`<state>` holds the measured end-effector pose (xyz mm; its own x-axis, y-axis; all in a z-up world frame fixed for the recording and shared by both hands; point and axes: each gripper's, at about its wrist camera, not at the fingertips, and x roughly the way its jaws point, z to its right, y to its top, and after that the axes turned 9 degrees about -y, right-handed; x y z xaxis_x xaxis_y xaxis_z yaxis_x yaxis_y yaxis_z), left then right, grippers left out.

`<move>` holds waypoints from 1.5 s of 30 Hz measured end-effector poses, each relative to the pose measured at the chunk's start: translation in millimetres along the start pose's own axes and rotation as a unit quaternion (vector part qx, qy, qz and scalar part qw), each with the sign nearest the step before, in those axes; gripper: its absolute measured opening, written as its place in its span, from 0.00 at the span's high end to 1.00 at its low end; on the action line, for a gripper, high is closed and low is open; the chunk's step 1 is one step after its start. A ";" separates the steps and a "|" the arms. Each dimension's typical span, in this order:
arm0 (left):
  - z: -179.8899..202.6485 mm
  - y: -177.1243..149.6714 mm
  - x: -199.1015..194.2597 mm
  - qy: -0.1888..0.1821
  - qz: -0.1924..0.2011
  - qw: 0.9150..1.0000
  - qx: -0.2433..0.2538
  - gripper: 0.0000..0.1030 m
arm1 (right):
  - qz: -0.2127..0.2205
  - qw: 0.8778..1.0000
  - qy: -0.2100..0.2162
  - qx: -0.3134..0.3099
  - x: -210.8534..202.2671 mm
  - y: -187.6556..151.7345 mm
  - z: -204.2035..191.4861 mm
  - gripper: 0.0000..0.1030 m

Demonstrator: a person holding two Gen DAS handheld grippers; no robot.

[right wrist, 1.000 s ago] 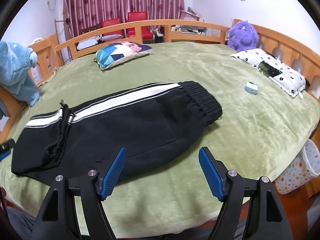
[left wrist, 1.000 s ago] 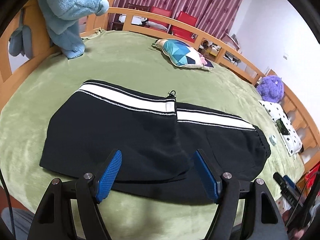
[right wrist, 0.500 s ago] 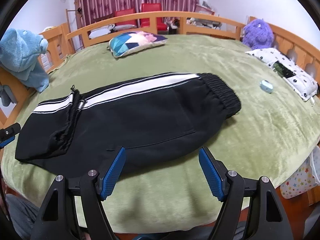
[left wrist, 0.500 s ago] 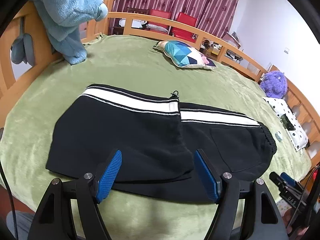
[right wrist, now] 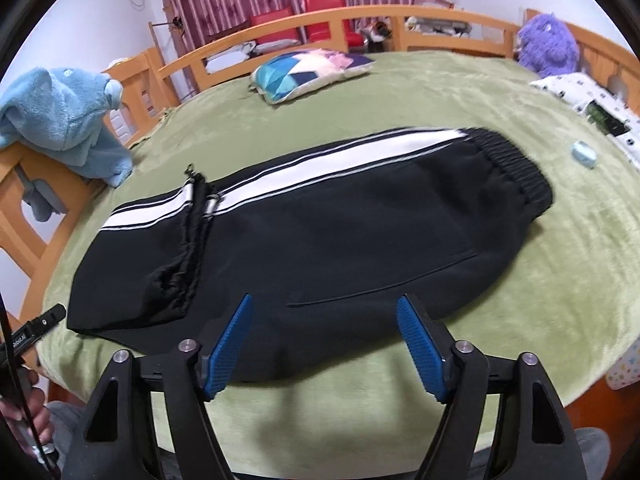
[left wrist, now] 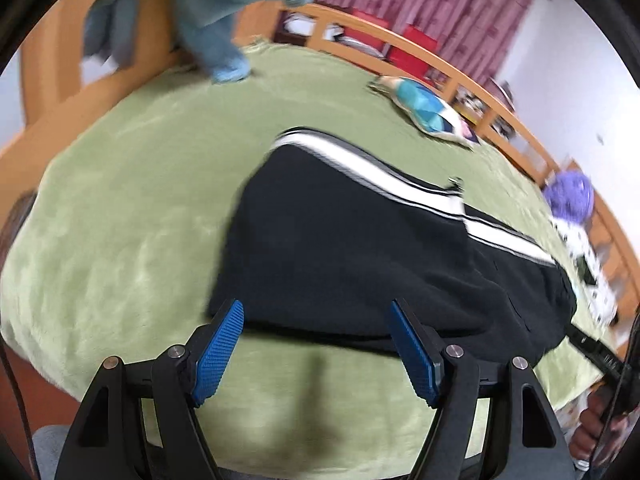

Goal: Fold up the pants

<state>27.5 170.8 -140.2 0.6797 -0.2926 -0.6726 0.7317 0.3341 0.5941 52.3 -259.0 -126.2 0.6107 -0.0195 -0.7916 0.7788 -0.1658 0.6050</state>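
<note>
Black pants (left wrist: 360, 248) with a white side stripe lie flat on the green bed cover, the leg end folded over the upper part. In the right wrist view the pants (right wrist: 320, 236) run from the folded cuffs at left to the elastic waistband (right wrist: 516, 168) at right. My left gripper (left wrist: 316, 344) is open and empty, just short of the pants' near edge at the folded end. My right gripper (right wrist: 324, 340) is open and empty, over the near edge at mid length.
The green cover (right wrist: 560, 280) spans a round bed with a wooden rail (right wrist: 440, 16). A blue plush towel (right wrist: 68, 120) hangs on the rail at left. A patterned pillow (right wrist: 308, 68), a purple plush toy (right wrist: 548, 44), a spotted cushion (right wrist: 592, 96) and a small blue object (right wrist: 584, 154) lie around.
The left gripper has swung left and tilted, so the pants now sit right of centre in its blurred view. The right gripper has moved closer to the pants' near edge. Both stay open.
</note>
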 end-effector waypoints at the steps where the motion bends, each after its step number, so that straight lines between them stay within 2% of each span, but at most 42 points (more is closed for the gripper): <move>1: -10.4 -0.6 -0.2 -0.001 -0.002 1.000 -0.011 0.30 | -0.009 1.000 0.006 -0.005 4.1 0.3 -4.4 0.35; 3: -27.9 -1.3 0.6 -0.011 -0.004 1.000 -0.029 0.30 | -0.025 0.999 0.019 -0.017 12.1 0.4 -14.6 0.42; 9: -61.3 5.7 18.9 -0.049 -0.011 0.996 -0.079 0.30 | -0.042 0.998 0.023 -0.040 27.6 -7.2 -38.5 0.42; 12: -63.1 9.4 38.3 -0.075 -0.028 0.993 -0.083 0.30 | -0.054 0.998 0.023 -0.037 31.0 -10.1 -38.5 0.42; 15: -64.8 5.1 58.1 -0.076 -0.045 0.992 -0.091 0.30 | -0.063 0.998 0.013 -0.024 31.3 -12.0 -32.2 0.42; 17: -63.3 3.4 58.9 -0.077 -0.031 0.993 -0.088 0.30 | -0.069 0.997 0.012 -0.011 29.1 -14.5 -27.1 0.42; 21: -59.9 11.3 65.2 -0.076 -0.027 0.991 -0.106 0.30 | -0.071 0.997 0.014 0.009 23.2 -17.5 -17.5 0.42; 23: -55.4 14.0 67.7 -0.065 -0.024 0.992 -0.105 0.41 | -0.061 0.998 0.016 0.009 20.2 -14.6 -16.2 0.42; 25: -47.0 18.2 64.6 -0.054 -0.018 0.994 -0.091 0.66 | -0.048 0.999 0.016 0.006 16.6 -12.0 -16.1 0.45; 28: -20.1 28.1 51.4 -0.035 -0.001 0.999 -0.032 0.80 | -0.034 0.999 0.014 -0.014 11.6 -7.3 -17.3 0.59; 30: 6.0 36.7 42.0 -0.015 0.014 1.000 0.008 0.82 | -0.021 0.999 0.010 -0.030 7.5 -2.5 -17.7 0.60; 32: 36.4 47.2 34.2 0.000 0.028 0.999 0.042 0.83 | -0.001 0.999 0.008 -0.051 0.0 6.8 -16.7 0.61; 37: 103.4 63.2 16.4 0.007 0.052 0.993 0.106 0.84 | 0.049 0.996 0.006 -0.072 -22.2 43.3 -4.6 0.61; 41: 165.7 59.9 18.2 0.022 0.048 0.985 0.162 0.84 | 0.077 0.996 0.011 -0.044 -39.3 71.9 22.7 0.61; 45: 207.1 53.4 31.0 0.014 0.037 0.984 0.173 0.85 | 0.101 0.995 0.006 -0.020 -46.5 76.8 45.0 0.61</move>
<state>98.3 -6.0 -38.0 0.7339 -0.2524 -0.6307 0.6569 0.0274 0.7535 77.2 -315.2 -46.8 0.7567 -0.0367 -0.6527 0.6450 -0.1204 0.7546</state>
